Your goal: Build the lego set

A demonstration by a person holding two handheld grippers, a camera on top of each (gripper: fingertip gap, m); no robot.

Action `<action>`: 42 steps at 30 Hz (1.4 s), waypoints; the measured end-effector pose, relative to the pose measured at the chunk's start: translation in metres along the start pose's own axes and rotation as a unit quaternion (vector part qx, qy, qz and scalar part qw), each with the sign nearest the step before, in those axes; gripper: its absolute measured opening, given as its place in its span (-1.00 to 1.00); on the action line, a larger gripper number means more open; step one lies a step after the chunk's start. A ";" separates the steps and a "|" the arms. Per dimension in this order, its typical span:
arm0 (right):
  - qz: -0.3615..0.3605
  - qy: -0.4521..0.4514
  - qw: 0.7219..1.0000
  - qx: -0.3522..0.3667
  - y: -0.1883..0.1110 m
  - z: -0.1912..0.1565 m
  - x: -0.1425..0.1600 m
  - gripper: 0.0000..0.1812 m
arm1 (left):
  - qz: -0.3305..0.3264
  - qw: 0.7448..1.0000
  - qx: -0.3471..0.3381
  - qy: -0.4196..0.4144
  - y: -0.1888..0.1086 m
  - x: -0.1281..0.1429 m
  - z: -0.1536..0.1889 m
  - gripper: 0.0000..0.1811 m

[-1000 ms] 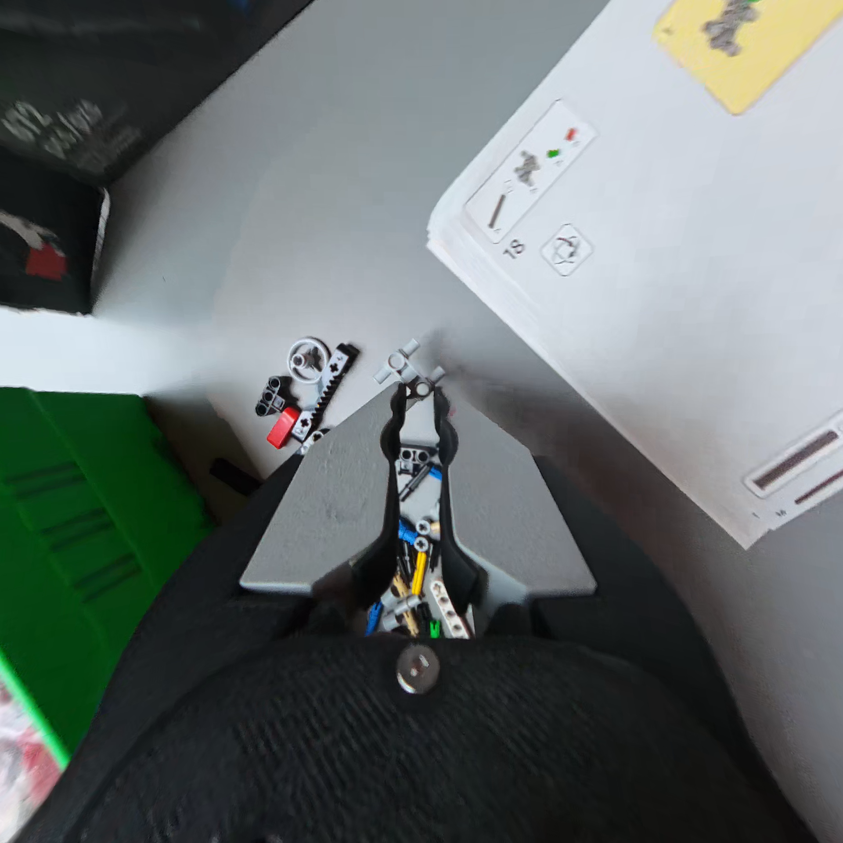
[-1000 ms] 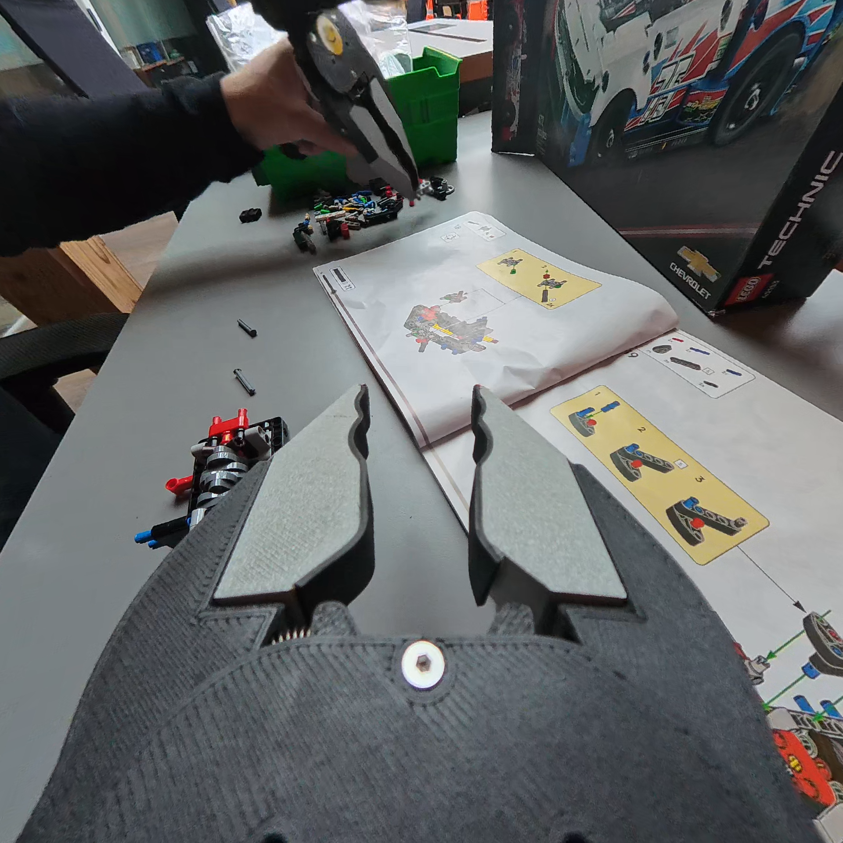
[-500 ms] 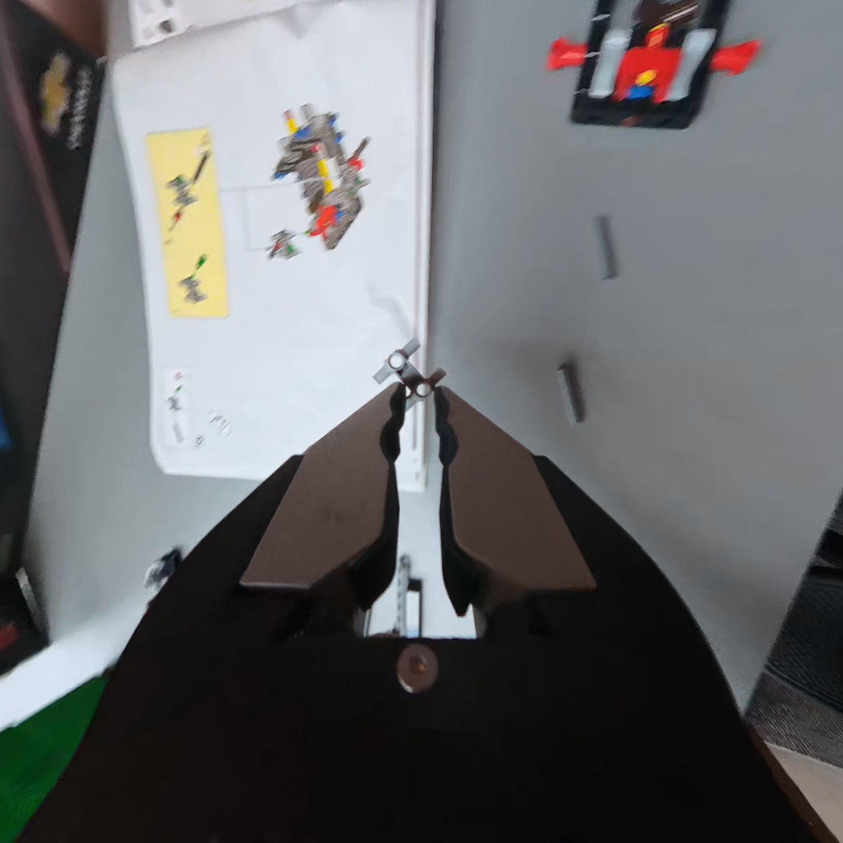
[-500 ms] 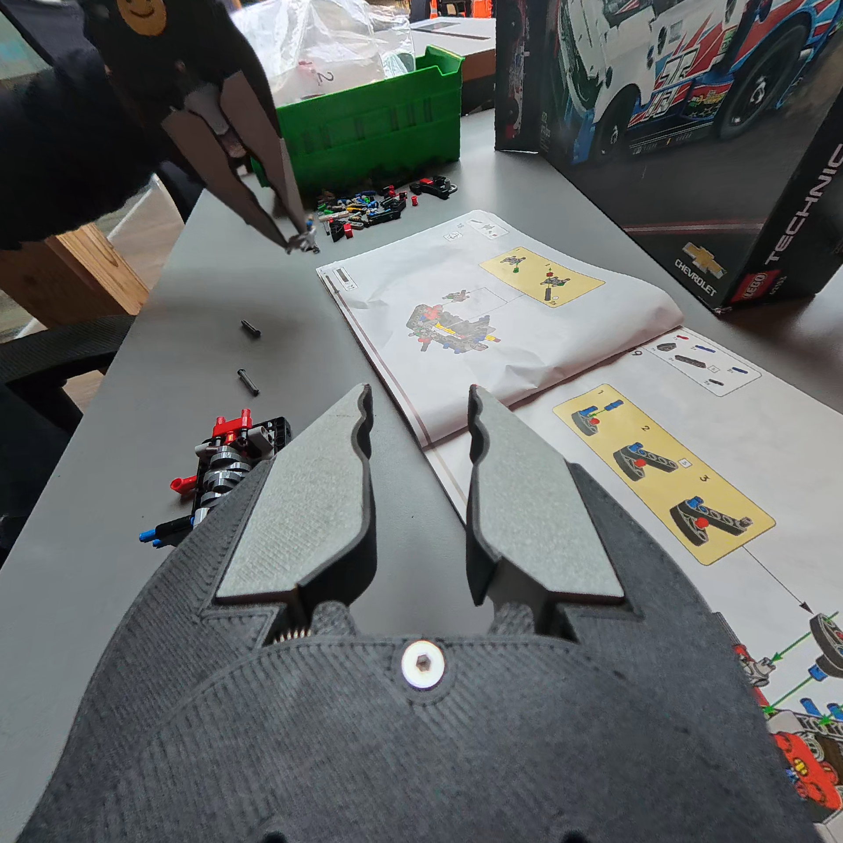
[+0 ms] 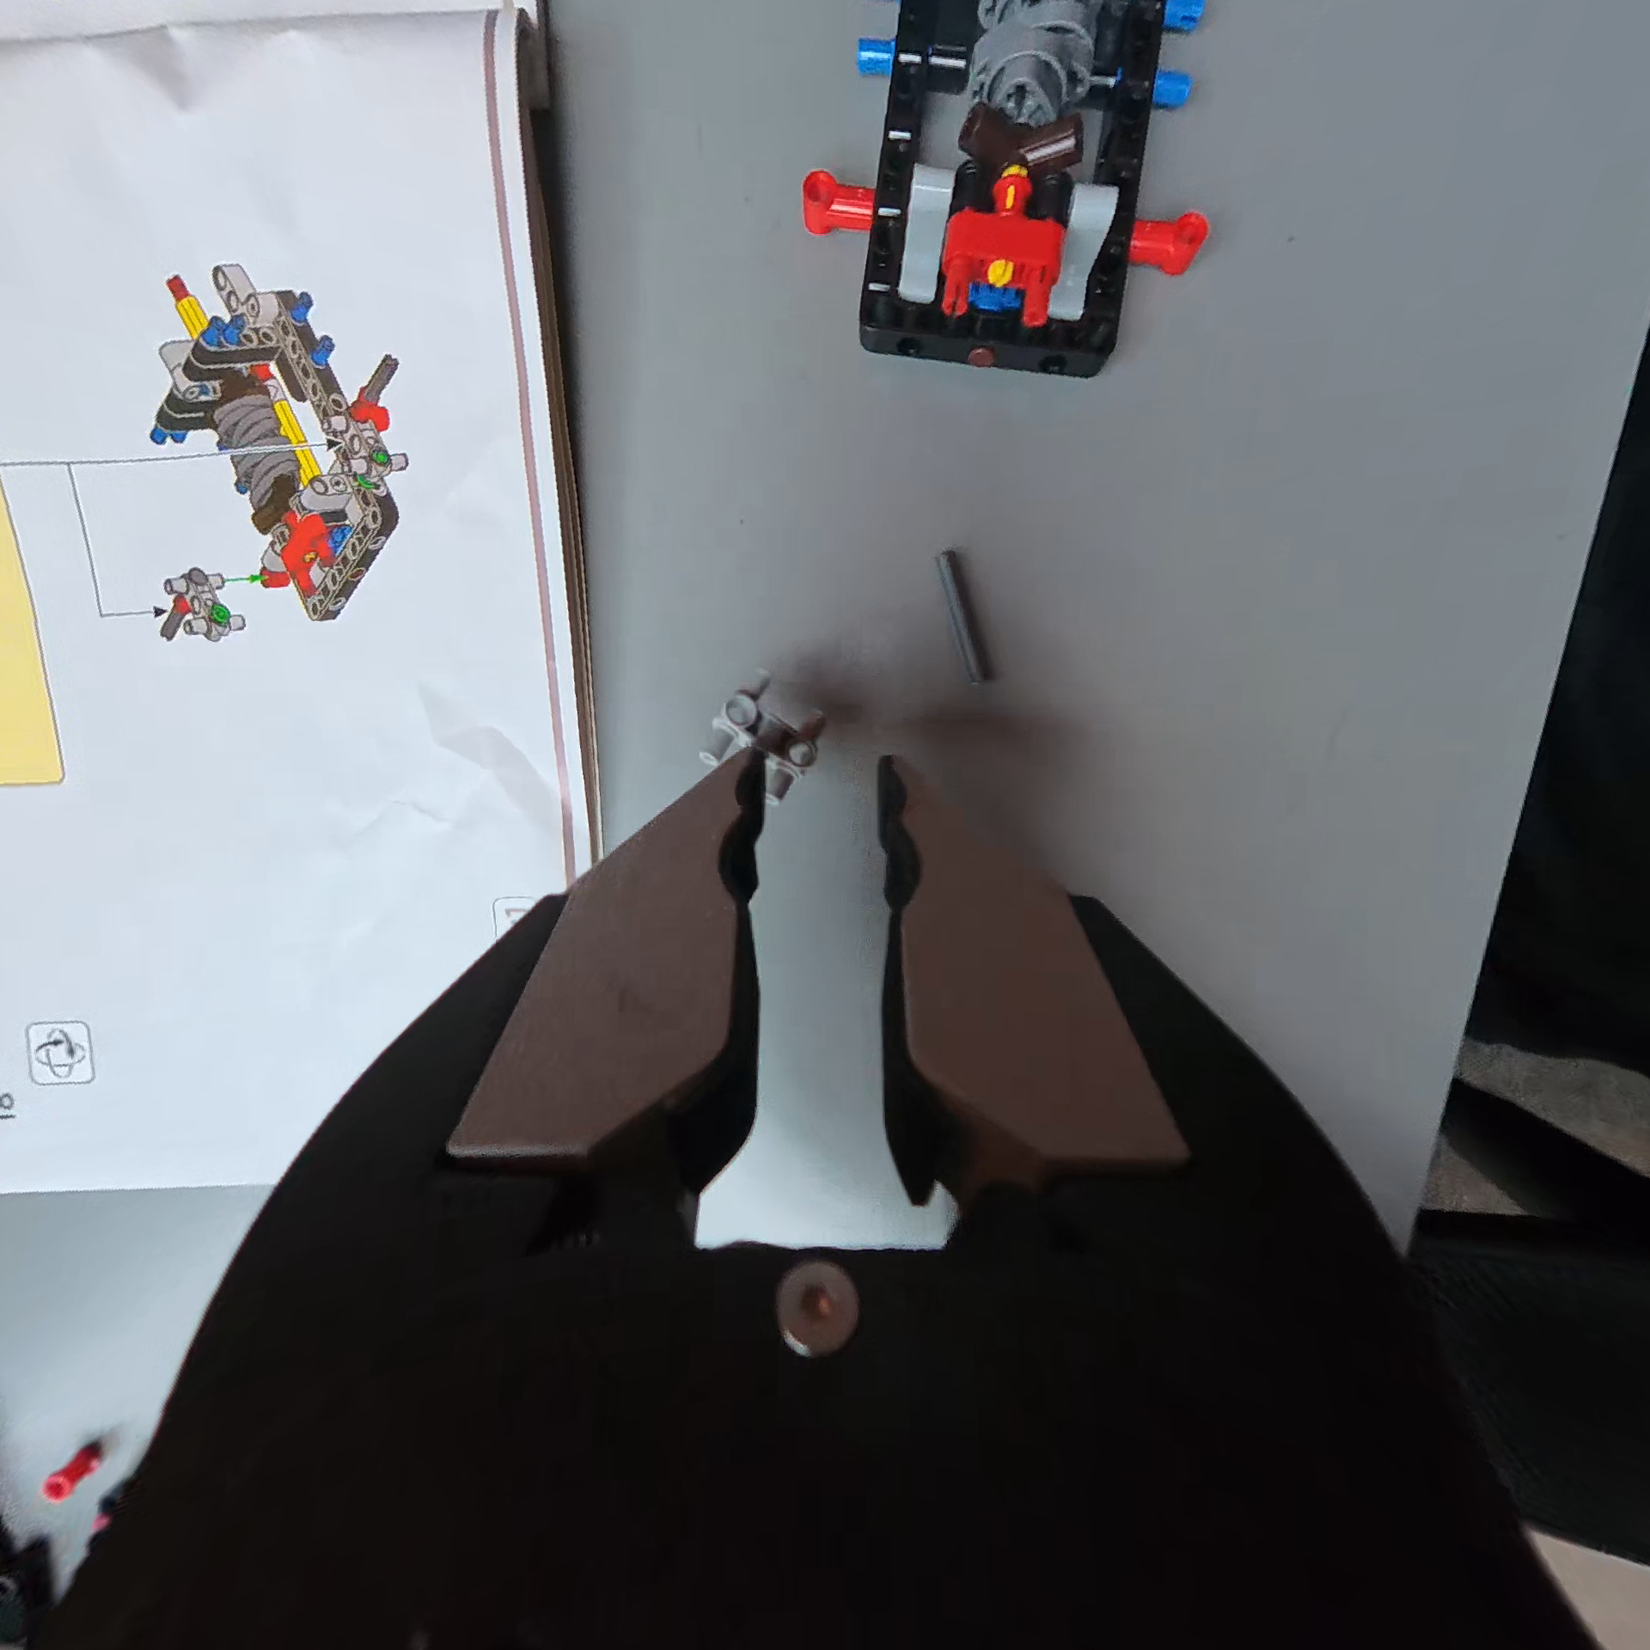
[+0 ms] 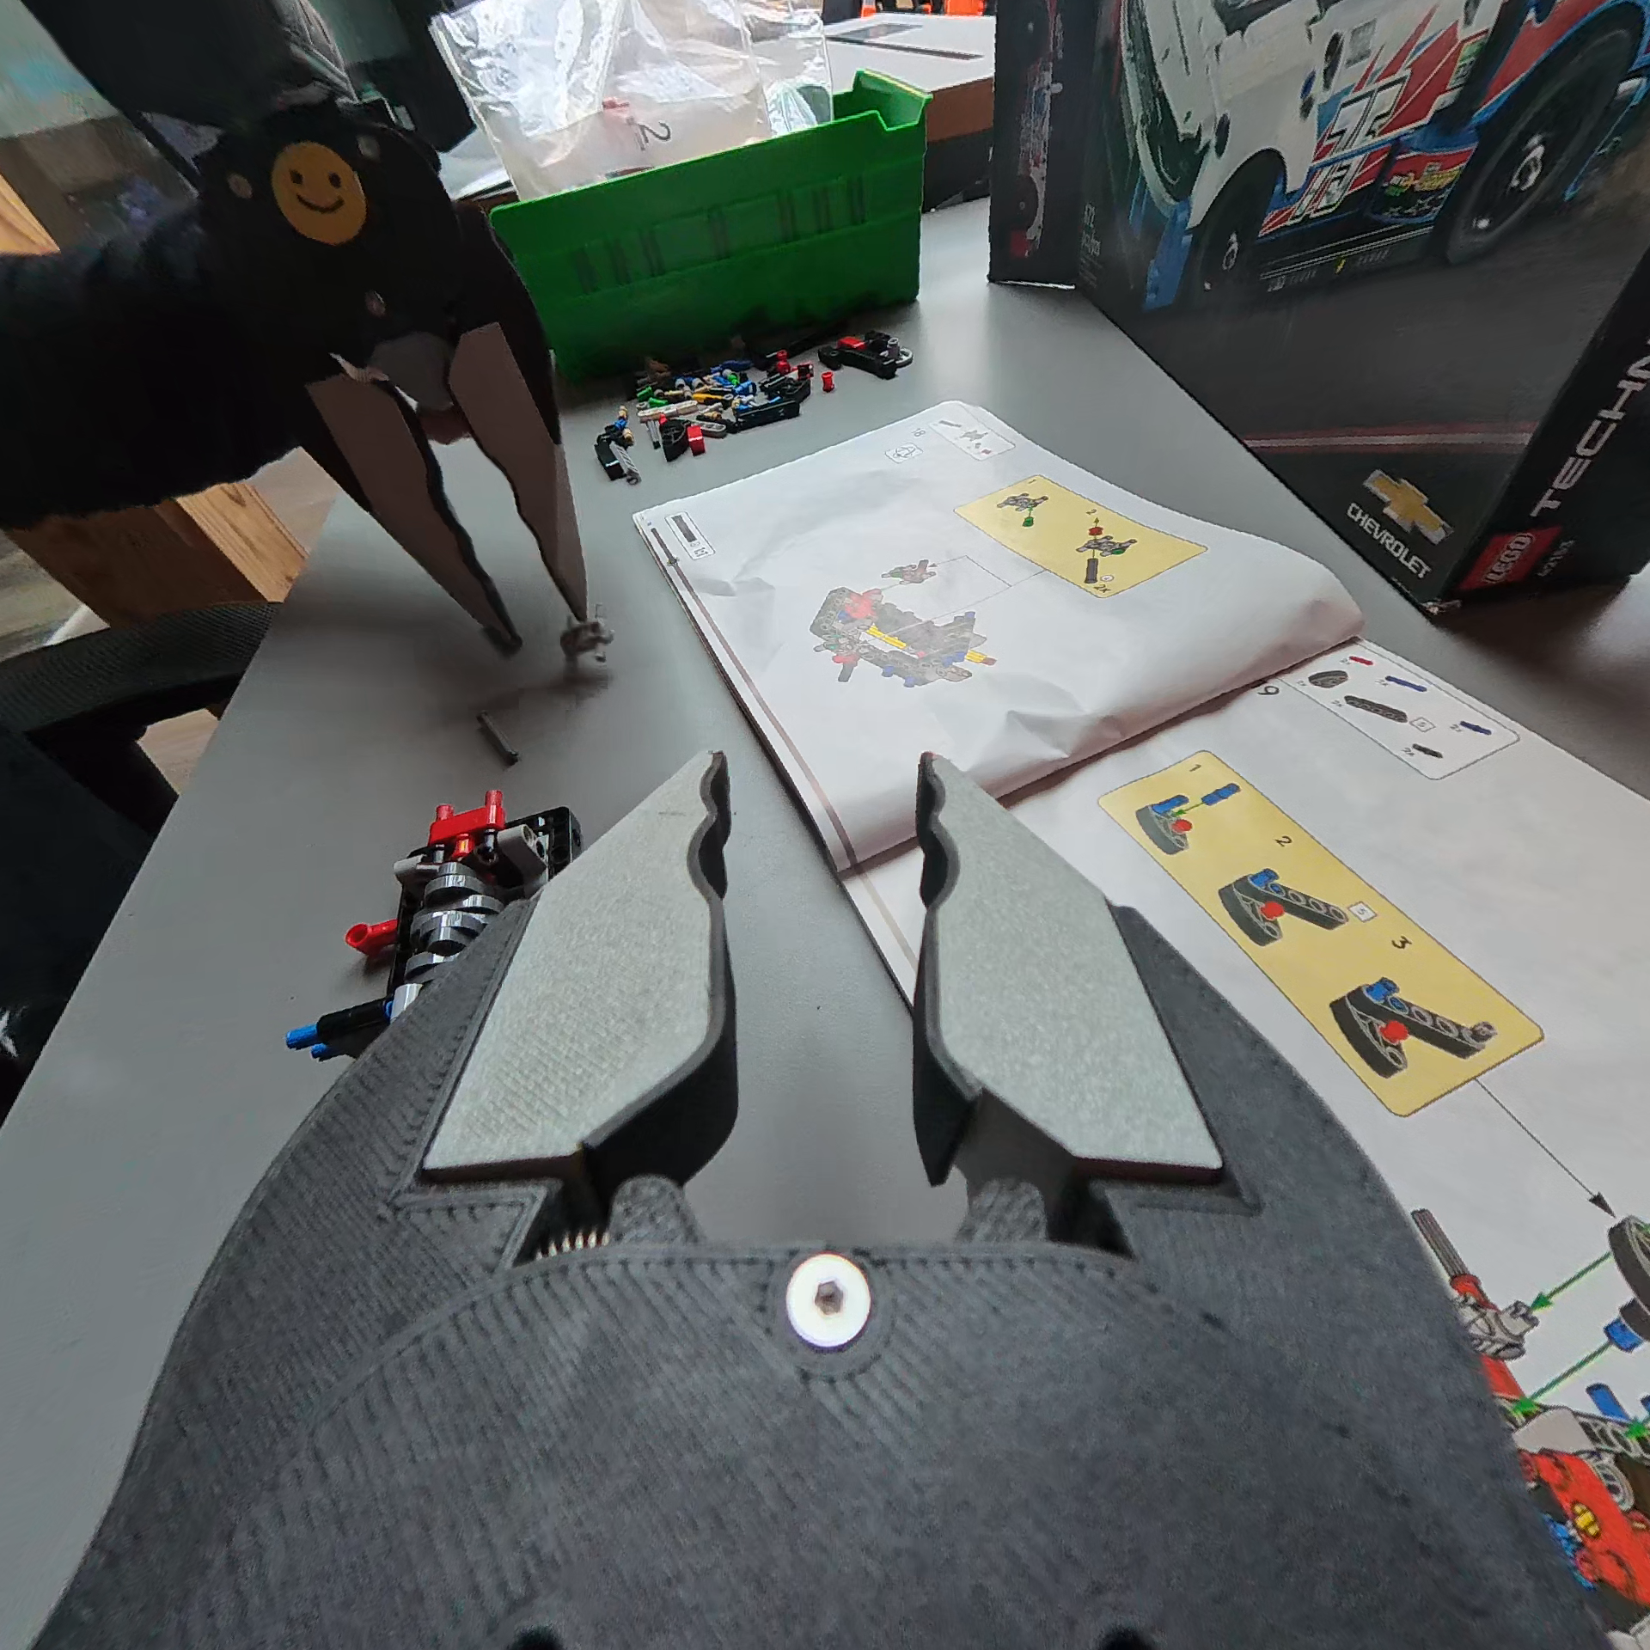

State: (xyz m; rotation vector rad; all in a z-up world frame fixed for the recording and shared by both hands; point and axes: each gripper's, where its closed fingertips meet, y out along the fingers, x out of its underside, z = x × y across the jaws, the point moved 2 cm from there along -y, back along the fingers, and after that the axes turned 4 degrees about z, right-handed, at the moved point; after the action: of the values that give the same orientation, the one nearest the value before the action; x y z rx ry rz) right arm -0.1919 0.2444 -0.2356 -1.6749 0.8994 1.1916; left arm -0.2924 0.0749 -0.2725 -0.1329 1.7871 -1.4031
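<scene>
where left claw point(image 5: 817, 768) gapes, knobbly grey connector point(image 5: 759, 728)

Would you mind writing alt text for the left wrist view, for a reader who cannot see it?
The left gripper is open above a grey table, with a small grey connector piece at the tip of one finger. Ahead lie a dark axle and a partly built black-framed assembly with red and blue pins; an open instruction booklet lies beside them.
</scene>
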 end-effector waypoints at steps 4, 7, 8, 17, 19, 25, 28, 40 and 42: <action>0.001 0.000 1.000 0.000 0.000 0.000 0.000 -0.58 | 0.035 0.998 -0.024 -0.055 -0.009 -0.004 0.007 -0.65; 0.002 0.003 1.000 0.001 0.000 0.001 -0.001 -0.58 | 0.082 0.993 -0.031 -0.078 -0.014 -0.007 0.024 -0.67; 0.003 0.006 1.000 0.002 -0.001 0.001 -0.001 -0.58 | 0.081 0.992 -0.041 -0.087 -0.016 -0.003 0.027 -0.66; 0.009 0.008 1.000 0.008 -0.002 0.003 -0.002 -0.58 | 0.020 0.901 -0.282 -0.328 -0.106 0.133 -0.012 -0.81; 0.003 0.005 1.000 0.008 -0.001 0.002 -0.001 -0.58 | 0.003 0.843 -0.358 -0.401 -0.138 0.175 -0.036 -0.75; 0.000 -0.006 1.000 0.014 0.000 0.000 0.000 -0.60 | 0.091 0.755 -0.375 -0.531 -0.144 0.205 -0.080 -0.74; 0.004 -0.006 1.000 0.011 -0.001 -0.001 0.000 -0.60 | 0.039 0.730 -0.414 -0.543 -0.144 0.224 -0.091 -0.73; -0.005 -0.009 1.000 -0.017 0.003 -0.010 0.002 -0.60 | -0.035 0.723 -0.441 -0.530 -0.140 0.241 -0.097 -0.80; -0.004 -0.009 1.000 -0.018 0.003 -0.010 0.001 -0.61 | -0.037 0.731 -0.435 -0.524 -0.139 0.239 -0.095 -0.80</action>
State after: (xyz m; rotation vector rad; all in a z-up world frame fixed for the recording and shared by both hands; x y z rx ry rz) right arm -0.1909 0.2342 -0.2360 -1.6923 0.8647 1.2211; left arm -0.5631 -0.0351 -0.2821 -1.2348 1.2402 -0.1989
